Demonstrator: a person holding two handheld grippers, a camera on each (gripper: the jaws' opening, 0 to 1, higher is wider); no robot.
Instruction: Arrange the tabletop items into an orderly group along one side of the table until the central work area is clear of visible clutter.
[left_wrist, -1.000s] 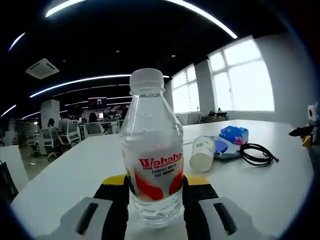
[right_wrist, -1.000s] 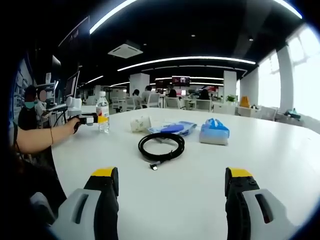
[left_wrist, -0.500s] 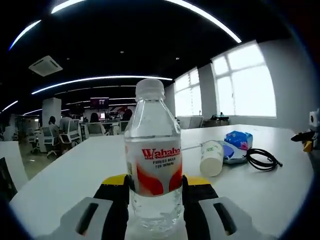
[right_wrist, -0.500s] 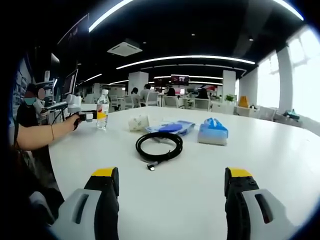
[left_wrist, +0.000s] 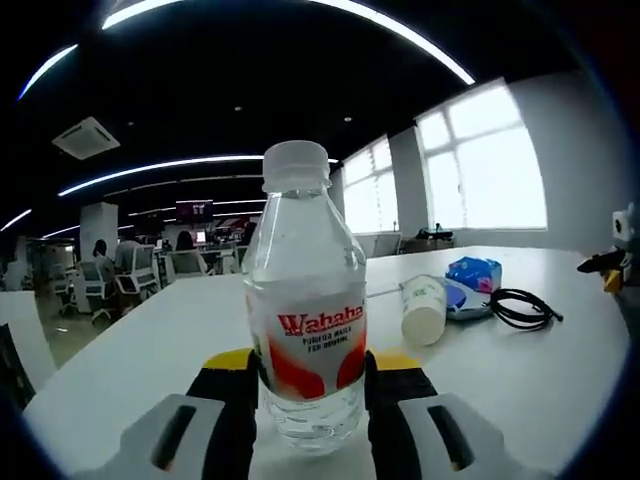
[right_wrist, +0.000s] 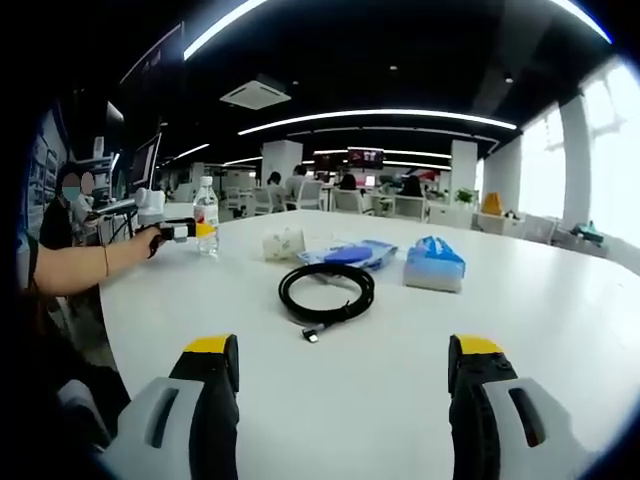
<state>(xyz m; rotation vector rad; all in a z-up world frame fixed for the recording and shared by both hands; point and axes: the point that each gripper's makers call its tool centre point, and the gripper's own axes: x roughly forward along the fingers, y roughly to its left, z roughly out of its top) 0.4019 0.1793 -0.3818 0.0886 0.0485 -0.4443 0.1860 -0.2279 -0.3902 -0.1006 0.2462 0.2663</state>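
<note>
A clear Wahaha water bottle with a white cap and red label stands upright between the jaws of my left gripper, which is shut on its lower body. From the right gripper view, the same bottle is at the table's far left, held by the left gripper in a person's hand. A paper cup lies on its side next to a flat blue pouch, a blue tissue pack and a coiled black cable. My right gripper hangs open over the white table, short of the cable.
Paper cup, blue pouch and tissue pack lie in a row beyond the cable. A person's forearm reaches in from the left. Office chairs and desks stand behind the table.
The left gripper keeps its hold on the bottle; its view bobbed slightly. The right gripper view shifted a little, and the items on the table stayed where they were.
</note>
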